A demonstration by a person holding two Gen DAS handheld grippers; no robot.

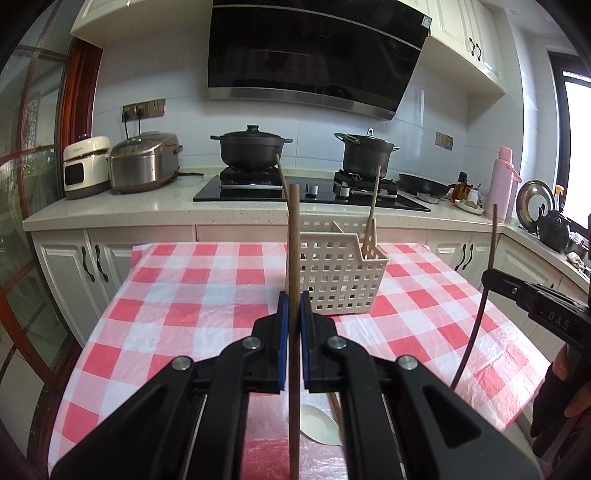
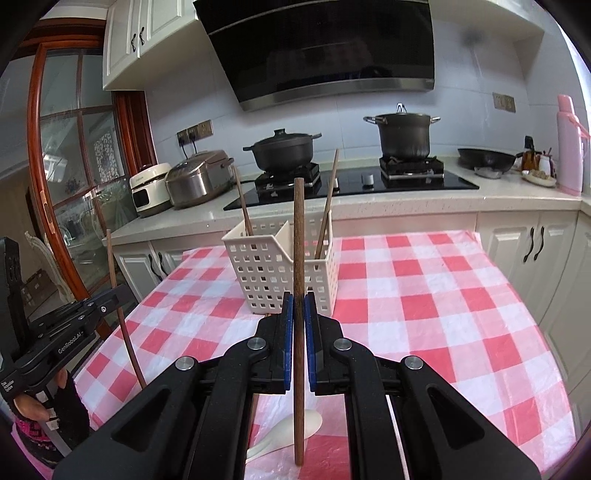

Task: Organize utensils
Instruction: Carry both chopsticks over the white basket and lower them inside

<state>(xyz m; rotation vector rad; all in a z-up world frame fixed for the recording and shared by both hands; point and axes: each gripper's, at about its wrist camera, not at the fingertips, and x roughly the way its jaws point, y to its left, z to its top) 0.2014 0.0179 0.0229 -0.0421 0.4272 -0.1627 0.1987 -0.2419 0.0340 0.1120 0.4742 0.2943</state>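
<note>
Upright, brown chopstick (image 1: 293,236) (wooden, slender)

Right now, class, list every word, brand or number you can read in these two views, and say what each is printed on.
"GenRobot.AI": side of the left gripper.
"DAS", upside down: side of the right gripper.
Brand on the white cooker: too blurred.
Sticker on the range hood: too small.

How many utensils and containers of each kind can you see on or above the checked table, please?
Brown wooden chopsticks: 5 (one in the left tool, one in the right tool, two in the basket, one lying partly hidden)
White plastic spoon: 1
Cream perforated plastic basket: 1
Total: 7
</note>
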